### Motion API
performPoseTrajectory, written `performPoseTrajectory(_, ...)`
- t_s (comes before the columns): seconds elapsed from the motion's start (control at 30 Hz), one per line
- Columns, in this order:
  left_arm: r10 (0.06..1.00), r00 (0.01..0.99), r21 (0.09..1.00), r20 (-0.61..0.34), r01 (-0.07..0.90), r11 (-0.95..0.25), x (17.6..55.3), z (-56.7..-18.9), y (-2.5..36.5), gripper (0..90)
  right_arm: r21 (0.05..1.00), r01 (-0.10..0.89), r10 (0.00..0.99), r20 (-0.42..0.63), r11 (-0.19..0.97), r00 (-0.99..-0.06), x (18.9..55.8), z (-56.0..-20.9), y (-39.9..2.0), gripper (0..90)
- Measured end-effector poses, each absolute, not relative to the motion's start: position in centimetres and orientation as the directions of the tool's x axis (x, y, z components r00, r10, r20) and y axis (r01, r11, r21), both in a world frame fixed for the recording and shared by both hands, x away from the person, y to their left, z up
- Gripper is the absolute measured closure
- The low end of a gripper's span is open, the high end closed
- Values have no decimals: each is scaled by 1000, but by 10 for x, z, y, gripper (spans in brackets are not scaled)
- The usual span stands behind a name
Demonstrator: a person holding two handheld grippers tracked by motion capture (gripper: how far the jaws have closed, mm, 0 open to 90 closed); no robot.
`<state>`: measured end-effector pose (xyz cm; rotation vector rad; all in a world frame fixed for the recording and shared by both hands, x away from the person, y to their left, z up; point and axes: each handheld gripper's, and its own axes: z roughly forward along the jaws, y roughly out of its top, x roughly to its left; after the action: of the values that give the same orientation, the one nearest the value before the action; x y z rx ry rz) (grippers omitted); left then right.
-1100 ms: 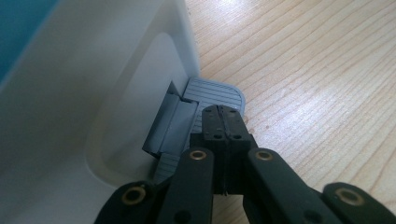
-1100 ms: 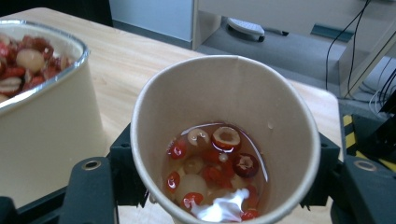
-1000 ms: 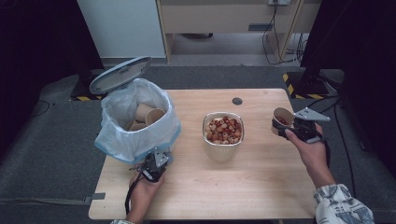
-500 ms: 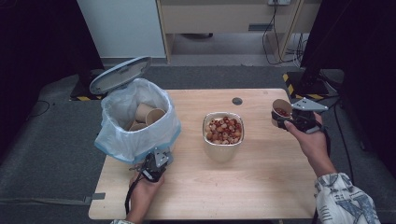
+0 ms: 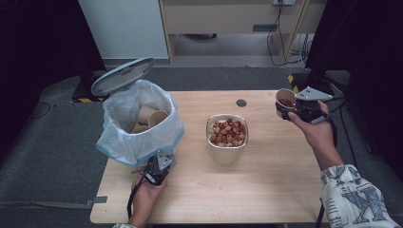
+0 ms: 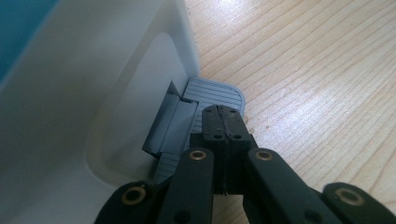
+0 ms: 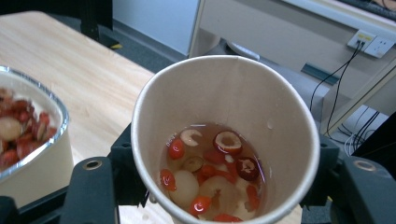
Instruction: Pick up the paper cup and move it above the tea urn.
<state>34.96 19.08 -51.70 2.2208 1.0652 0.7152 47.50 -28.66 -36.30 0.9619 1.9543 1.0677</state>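
A dark little disc is lying near the far edge of my table. Beyond it a wooden cabinet is standing on the grey floor, and black cables are hanging from a white socket.

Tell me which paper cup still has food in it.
The paper cup clamped in the right gripper at the table's far right edge: it holds liquid with red fruit pieces. The cups in the bin look empty.
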Motion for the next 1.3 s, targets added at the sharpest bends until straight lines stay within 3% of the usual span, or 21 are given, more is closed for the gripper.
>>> performPoseTrajectory(0.27,813,540,685,218,509,-522,350,-517,191,898,880,230,831,-265,416,-489,481,-344,-279,349)
performPoseTrajectory(1.3,812,540,684,222,507,-525,349,-517,190,898,847,169,769,-350,503,-535,476,-329,-246,349)
